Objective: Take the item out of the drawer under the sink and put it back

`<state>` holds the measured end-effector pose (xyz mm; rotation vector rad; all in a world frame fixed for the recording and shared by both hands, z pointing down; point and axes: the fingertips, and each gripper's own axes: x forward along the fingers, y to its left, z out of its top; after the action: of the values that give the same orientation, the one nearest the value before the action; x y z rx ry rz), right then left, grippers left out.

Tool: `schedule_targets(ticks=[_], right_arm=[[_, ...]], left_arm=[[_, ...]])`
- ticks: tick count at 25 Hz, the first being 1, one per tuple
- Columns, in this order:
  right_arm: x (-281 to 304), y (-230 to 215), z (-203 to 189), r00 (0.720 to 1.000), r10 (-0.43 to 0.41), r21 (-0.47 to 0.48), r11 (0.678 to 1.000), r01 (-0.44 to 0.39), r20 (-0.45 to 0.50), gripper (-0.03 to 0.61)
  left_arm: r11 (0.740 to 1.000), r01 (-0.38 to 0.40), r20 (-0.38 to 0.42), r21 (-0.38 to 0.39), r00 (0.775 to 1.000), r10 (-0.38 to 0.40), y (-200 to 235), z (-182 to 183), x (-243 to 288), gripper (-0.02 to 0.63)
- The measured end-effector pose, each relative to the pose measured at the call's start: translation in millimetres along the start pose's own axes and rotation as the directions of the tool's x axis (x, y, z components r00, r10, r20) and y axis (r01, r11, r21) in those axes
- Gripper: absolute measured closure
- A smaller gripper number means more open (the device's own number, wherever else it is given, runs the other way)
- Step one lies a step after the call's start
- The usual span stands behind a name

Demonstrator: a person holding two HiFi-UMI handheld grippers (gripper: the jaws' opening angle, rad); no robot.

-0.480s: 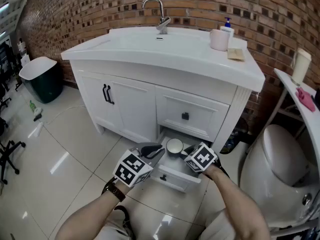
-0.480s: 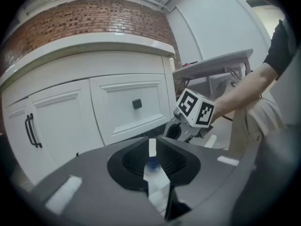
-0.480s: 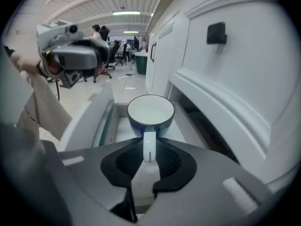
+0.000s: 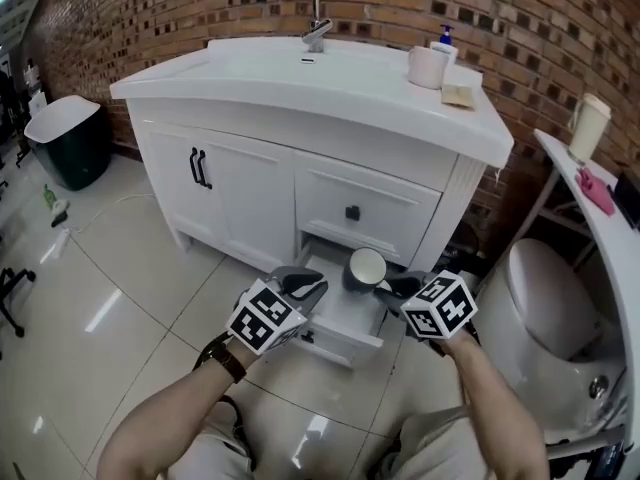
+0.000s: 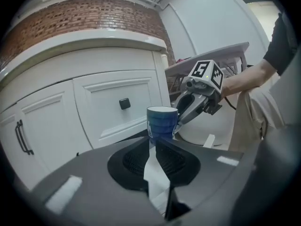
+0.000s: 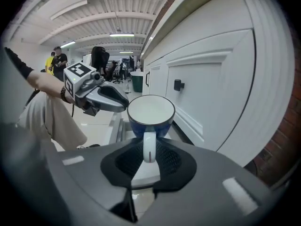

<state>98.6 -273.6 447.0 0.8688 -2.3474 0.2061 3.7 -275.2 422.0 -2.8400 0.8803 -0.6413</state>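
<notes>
A blue mug (image 4: 366, 266) with a white inside hangs upright above the open bottom drawer (image 4: 345, 320) of the white sink cabinet. My right gripper (image 4: 392, 283) is shut on the mug's white handle (image 6: 149, 145), with the mug (image 6: 150, 114) just beyond its jaws. My left gripper (image 4: 305, 286) hovers over the drawer's left side with its jaws together and nothing between them. In the left gripper view the mug (image 5: 162, 121) stands just past the jaw tips, apart from them, with the right gripper (image 5: 187, 111) behind it.
Above the open drawer is a shut drawer with a black knob (image 4: 352, 212), and double doors (image 4: 235, 193) are to its left. A toilet (image 4: 545, 308) stands close on the right. A dark bin (image 4: 65, 138) stands far left. A cup (image 4: 428, 66) sits on the counter.
The mug in my right gripper has come up and a little to the right, higher above the drawer. My left gripper has stayed beside the drawer.
</notes>
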Motion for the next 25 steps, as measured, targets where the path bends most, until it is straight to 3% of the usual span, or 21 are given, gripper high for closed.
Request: schedule_targets(ticks=[15,21,25], right_arm=[[-14.6,-1.8,-25.6,1.000,0.010,-0.018,1.000,-0.010,-0.020,0.511],[30.3,-1.1,-47.4,0.988,0.036,-0.010,0.999,-0.038,-0.152,0.511],[69.4,-5.9,-55.2,0.973,0.044,-0.016,0.999,-0.049,-0.227,0.511]], left_arm=[[0.999,-0.026,-0.050,0.022,0.998,0.027,-0.2,-8.0,0.0,0.580],[1.000,0.011,0.027,-0.026,1.000,-0.010,-3.3,-0.4,-10.5,0.517],[0.997,-0.005,0.095,-0.075,0.995,0.012,4.7,12.0,-19.8,0.505]])
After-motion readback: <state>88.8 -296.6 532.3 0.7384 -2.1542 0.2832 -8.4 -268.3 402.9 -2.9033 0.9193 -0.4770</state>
